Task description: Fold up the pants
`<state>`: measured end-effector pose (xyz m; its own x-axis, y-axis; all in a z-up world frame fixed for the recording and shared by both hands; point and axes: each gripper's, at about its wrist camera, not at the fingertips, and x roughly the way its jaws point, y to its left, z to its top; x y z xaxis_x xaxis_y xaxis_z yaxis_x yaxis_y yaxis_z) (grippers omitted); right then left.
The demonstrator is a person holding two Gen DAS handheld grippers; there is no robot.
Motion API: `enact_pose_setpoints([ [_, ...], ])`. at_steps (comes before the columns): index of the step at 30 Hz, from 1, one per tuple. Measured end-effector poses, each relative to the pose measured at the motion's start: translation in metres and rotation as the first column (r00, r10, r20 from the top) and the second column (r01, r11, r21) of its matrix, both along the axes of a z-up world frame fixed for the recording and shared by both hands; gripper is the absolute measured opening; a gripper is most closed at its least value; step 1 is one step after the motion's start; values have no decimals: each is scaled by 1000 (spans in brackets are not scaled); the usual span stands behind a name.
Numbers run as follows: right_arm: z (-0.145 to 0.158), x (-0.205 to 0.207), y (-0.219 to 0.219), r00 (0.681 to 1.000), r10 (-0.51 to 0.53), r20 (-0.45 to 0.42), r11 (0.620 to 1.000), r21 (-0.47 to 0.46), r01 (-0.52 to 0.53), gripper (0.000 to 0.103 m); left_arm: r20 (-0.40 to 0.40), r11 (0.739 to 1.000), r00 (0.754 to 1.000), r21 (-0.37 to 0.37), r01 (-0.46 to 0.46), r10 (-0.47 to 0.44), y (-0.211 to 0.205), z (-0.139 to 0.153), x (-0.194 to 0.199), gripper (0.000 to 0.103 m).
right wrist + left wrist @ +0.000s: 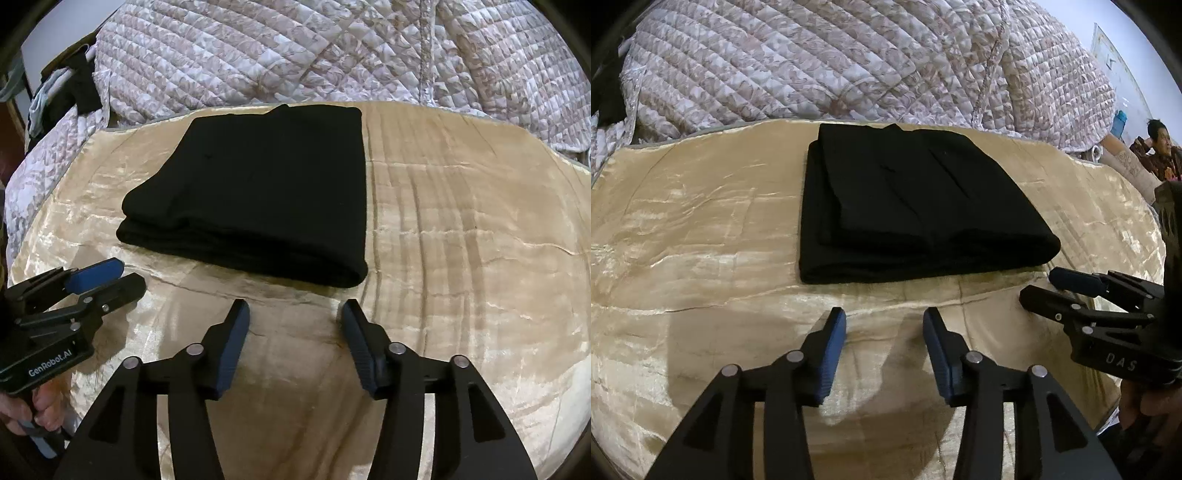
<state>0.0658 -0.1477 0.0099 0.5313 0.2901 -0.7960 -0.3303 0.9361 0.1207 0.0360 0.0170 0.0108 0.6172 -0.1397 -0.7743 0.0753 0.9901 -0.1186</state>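
The black pants [916,206] lie folded in a compact rectangle on the shiny beige blanket [701,221]. They also show in the right wrist view [258,192]. My left gripper [884,321] is open and empty, a short way in front of the pants' near edge. It shows at the left of the right wrist view [125,275]. My right gripper [295,314] is open and empty, just in front of the pants' near right corner. It shows at the right of the left wrist view [1038,282]. Neither gripper touches the pants.
A quilted floral bedspread [831,62] rises behind the blanket. A person [1160,147] sits at the far right. Dark clothes [70,96] hang at the far left. The beige blanket [480,221] stretches out to the right of the pants.
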Motion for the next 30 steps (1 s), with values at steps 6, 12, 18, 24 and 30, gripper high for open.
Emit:
enact_pose_setpoints([
  [6,-2,1,1,1000,3,-2,1000,1,-3,61,0,1000,1000,24,10,-10,-3,0,0,50],
  [12,-3,0,1,1000,8,2,1000,-4,-8,65,2,999,1000,33,-16,16,0,4,-1,50],
  [18,-4,0,3,1000,6,4,1000,-8,-6,69,-7,999,1000,48,-15,15,0,0,1,53],
  [24,-5,1,3,1000,10,9,1000,-7,-10,70,-8,997,1000,75,13,-13,-6,-2,1,61],
  [30,-5,0,3,1000,9,9,1000,-9,-9,71,-9,996,1000,88,22,-22,-10,-3,2,66],
])
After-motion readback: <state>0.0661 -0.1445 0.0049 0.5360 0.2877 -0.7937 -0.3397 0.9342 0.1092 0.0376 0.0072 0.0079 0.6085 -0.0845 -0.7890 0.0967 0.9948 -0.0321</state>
